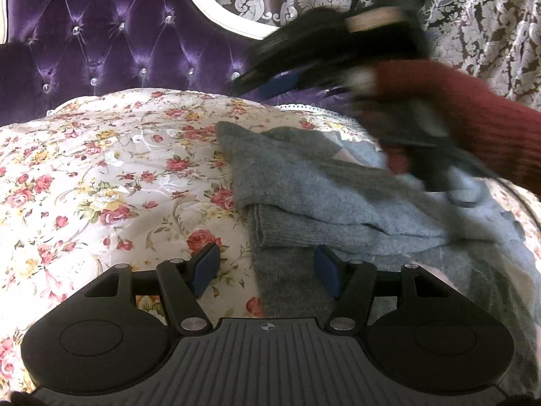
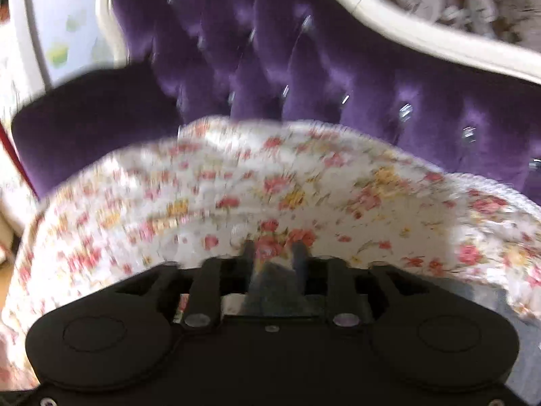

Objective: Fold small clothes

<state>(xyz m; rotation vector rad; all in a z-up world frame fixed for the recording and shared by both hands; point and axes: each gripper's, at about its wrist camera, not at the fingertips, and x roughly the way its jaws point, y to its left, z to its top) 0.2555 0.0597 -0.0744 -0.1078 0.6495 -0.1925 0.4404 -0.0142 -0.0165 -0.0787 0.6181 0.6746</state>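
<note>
Floral bedspread (image 1: 101,176) — grey knit (image 1: 304,199), left tool (image 1: 267,270) agape

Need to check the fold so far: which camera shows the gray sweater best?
The left wrist view: the gray knit sweater lies in plain sight on the floral bedspread, ahead of the open left gripper. The blurred right wrist view shows only a gray scrap pinched in the right gripper.

The right tool (image 1: 304,77) is a dark motion smear in the left wrist view, its fingers unreadable. It and a red sleeve (image 1: 473,115) hide the far side of the grey sweater (image 1: 304,186), whose right part runs off-frame. The right wrist view is blurred: bedspread (image 2: 304,186) flowers smear, and grey cloth between the fingers (image 2: 299,257) is indistinct.
</note>
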